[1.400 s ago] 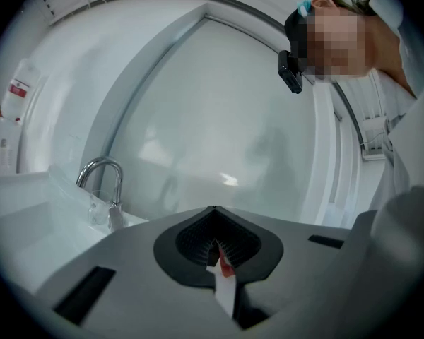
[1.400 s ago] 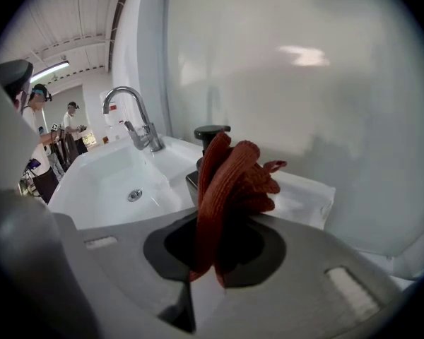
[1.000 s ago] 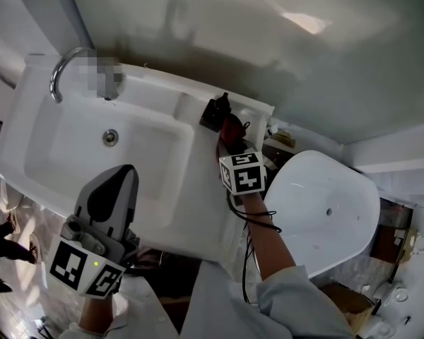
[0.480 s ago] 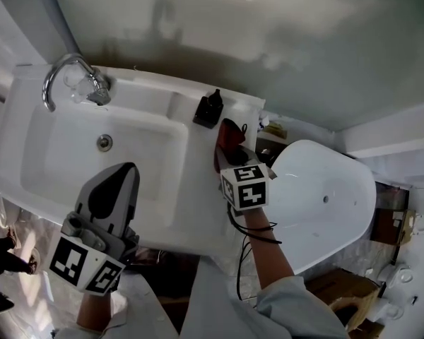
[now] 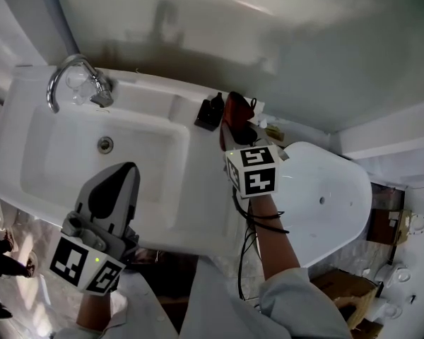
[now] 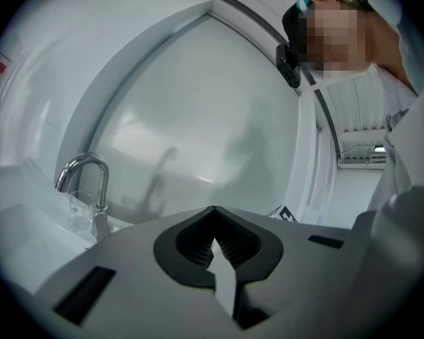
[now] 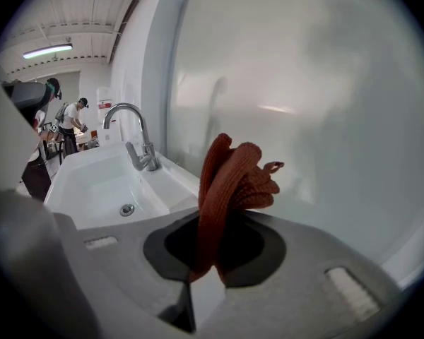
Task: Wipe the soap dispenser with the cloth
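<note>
The soap dispenser (image 5: 210, 110) is small and black and stands on the white sink's (image 5: 198, 189) back right ledge. My right gripper (image 5: 234, 131) is shut on a rust-red cloth (image 5: 234, 116), which bunches up just right of the dispenser; I cannot tell whether they touch. In the right gripper view the cloth (image 7: 230, 179) rises folded out of the right gripper (image 7: 210, 263), facing the wall. My left gripper (image 5: 119, 176) hovers over the sink's front edge, shut and holding nothing. In its own view the left gripper (image 6: 213, 242) has its jaws pressed together.
A chrome faucet (image 5: 69, 76) with a clear glass (image 5: 78, 83) beside it sits at the sink's back left, and the drain (image 5: 105, 145) lies in the basin. A white toilet lid (image 5: 325, 203) is right of the sink. A grey wall (image 5: 268, 41) runs close behind.
The right gripper has carried the cloth from against the dispenser to its right side, nearer the wall. The left gripper has stayed where it was.
</note>
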### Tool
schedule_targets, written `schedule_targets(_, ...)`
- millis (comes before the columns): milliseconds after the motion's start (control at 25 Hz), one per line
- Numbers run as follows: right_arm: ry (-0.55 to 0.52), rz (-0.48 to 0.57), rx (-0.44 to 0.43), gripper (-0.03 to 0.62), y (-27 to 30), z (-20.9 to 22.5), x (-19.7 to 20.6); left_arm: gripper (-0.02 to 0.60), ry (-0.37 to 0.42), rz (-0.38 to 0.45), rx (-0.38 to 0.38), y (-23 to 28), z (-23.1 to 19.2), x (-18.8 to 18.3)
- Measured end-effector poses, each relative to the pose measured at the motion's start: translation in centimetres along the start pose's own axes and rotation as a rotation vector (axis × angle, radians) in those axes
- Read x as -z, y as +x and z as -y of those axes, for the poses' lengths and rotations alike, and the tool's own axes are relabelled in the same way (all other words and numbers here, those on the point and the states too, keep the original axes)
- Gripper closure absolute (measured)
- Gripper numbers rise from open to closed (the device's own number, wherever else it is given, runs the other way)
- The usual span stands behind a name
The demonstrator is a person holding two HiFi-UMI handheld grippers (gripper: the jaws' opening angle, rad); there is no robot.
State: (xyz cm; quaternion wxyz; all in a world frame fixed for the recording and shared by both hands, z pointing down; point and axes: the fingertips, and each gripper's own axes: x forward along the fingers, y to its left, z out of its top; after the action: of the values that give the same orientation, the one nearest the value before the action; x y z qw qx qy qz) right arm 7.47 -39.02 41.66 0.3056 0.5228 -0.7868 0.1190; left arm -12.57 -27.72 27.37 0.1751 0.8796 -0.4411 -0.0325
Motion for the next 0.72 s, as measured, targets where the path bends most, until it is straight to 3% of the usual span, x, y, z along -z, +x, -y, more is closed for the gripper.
schedule_targets(440, -0.034, -0.013, 0.004, 0.539, 2.5, -0.9, -1.2, 0.578, 0.013, 0.005, -0.029, -0.9, -1.4, -0.5)
schedule_targets(720, -0.108, -0.023, -0.007, 0.539, 2.6, -2.5, -0.8, 0.578, 0.008, -0.01, -0.008, -0.2, -1.4, 0.0)
